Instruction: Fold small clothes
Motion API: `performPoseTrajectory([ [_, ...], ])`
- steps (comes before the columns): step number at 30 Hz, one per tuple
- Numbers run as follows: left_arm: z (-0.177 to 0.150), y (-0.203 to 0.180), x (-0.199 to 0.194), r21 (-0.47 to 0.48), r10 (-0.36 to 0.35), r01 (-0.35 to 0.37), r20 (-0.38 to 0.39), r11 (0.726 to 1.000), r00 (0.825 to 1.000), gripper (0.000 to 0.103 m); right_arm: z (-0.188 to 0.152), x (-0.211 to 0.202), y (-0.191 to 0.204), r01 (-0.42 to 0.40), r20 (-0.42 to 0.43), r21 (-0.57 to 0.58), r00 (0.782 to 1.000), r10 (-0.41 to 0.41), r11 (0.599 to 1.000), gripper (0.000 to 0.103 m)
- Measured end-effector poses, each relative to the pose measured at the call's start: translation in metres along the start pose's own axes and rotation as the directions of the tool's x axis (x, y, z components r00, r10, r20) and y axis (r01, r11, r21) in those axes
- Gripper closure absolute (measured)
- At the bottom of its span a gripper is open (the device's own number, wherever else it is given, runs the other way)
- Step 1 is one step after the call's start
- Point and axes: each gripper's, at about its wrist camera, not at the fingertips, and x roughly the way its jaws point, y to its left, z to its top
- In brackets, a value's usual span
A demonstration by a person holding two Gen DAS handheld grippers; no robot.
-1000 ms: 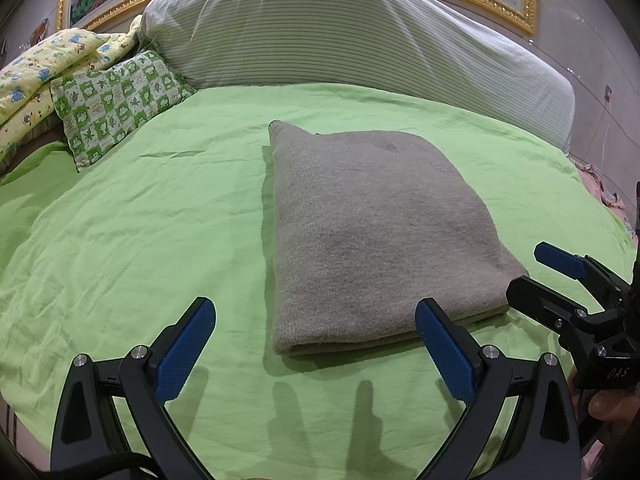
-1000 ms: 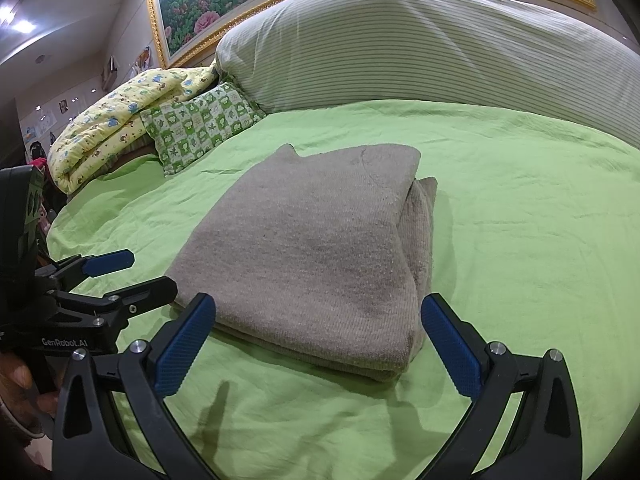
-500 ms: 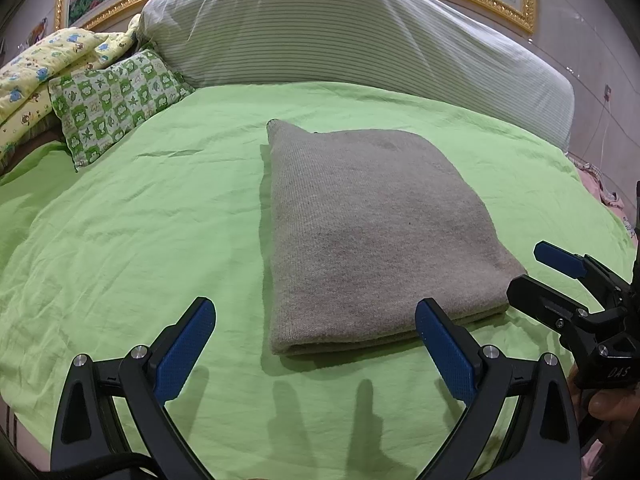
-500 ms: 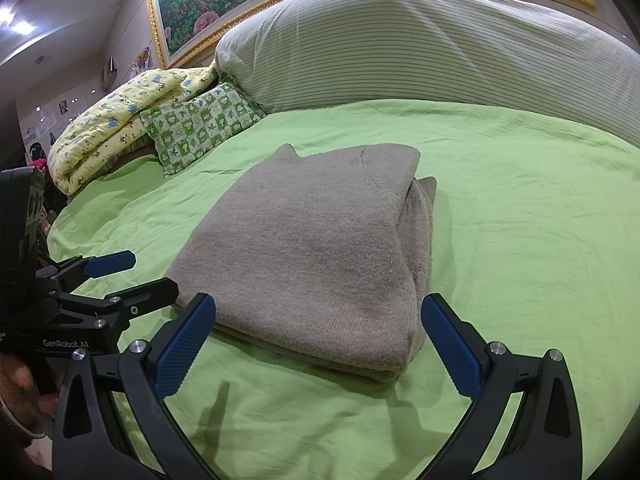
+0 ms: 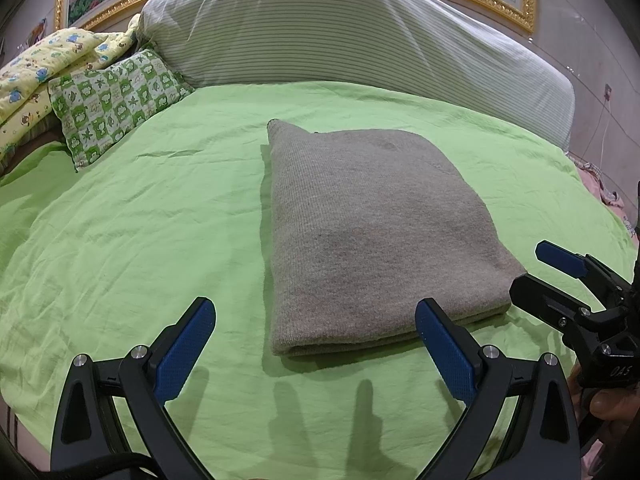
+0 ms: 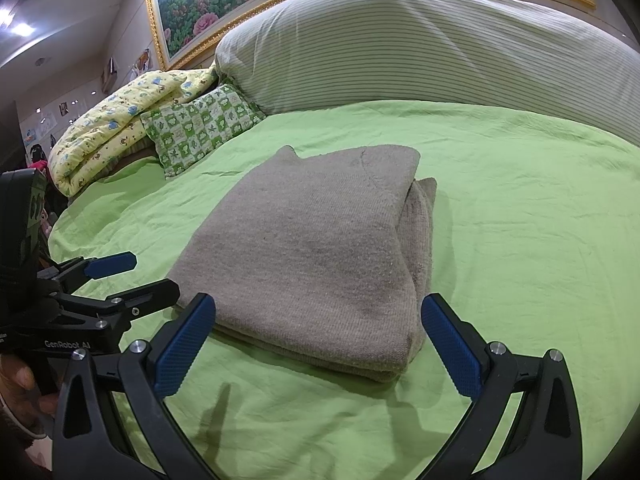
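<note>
Left wrist view, folded grey sweater [image 5: 372,236] unmoved on green bed sheet [image 5: 132,232], left gripper [image 5: 316,344] spread wide at 6 o'clock, right gripper [image 5: 540,272] wide at 4 o'clock, both unchanged, empty.

I get bright, even indoor light from ceiling spots [image 6: 22,29] glaring at 10 o'clock. My tool fingers [image 5: 182,354] cast soft double shadows on the green sheet [image 5: 132,220]. Focus is sharp; fisheye bending and black vignette crowd every corner.
</note>
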Motion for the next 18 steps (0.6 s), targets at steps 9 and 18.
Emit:
performPoseTrajectory([
  [9, 0.0002, -0.0001, -0.0008, -0.001, -0.001, 0.001, -0.003, 1.0, 1.0, 0.003, 0.0013, 0.0005, -0.0005, -0.003, -0.001, 0.004, 1.0, 0.003, 1.0, 0.001],
  [18, 0.0023, 0.0024, 0.0003, -0.005, -0.007, 0.007, -0.008, 1.0, 1.0, 0.003, 0.0016, 0.0003, -0.0003, -0.004, -0.001, 0.005, 1.0, 0.004, 1.0, 0.001],
])
